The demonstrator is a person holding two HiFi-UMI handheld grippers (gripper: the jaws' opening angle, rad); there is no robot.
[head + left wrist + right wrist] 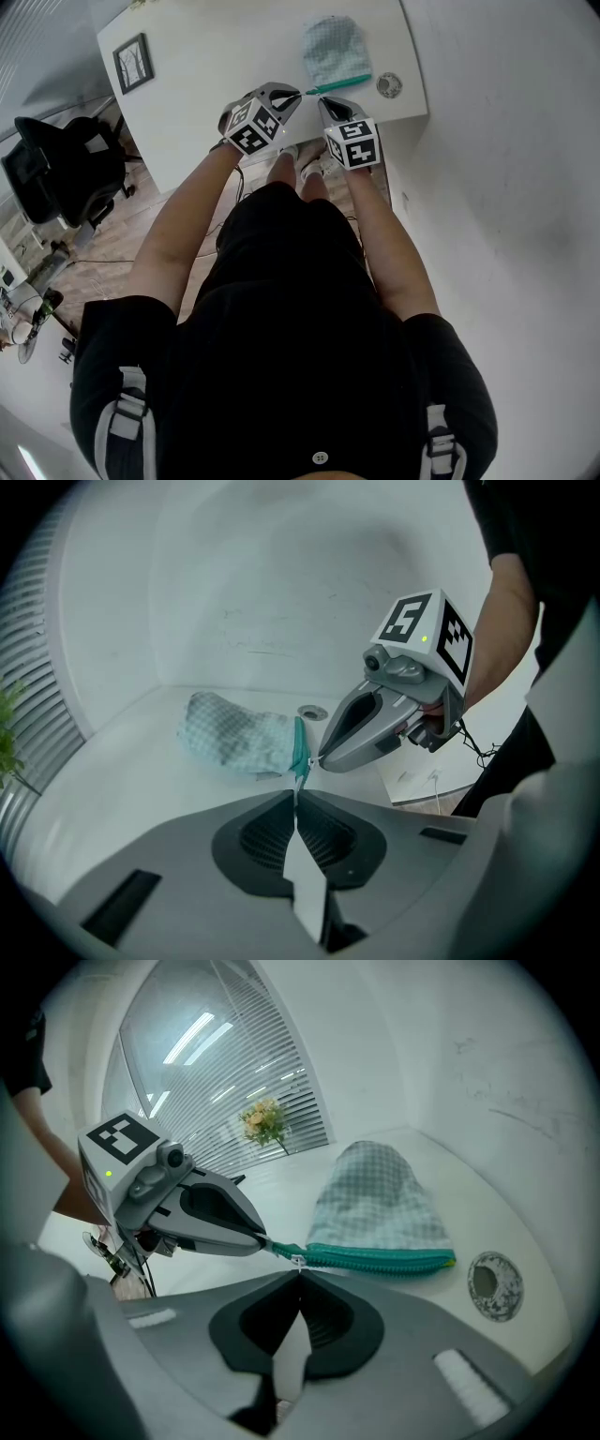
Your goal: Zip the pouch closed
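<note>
Your right gripper (298,1275) has its fingers (328,1321) pinched on the pull (297,1261) at the near end of the pouch (377,1206); the left gripper (297,797) clamps the tab (277,1249) beside it. If either thin hold slips, the pouch drags over the bench (216,56) instead of zipping.

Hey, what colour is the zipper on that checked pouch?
Teal green. The zipper runs along the pouch edge and shows best in the right gripper view.
</note>
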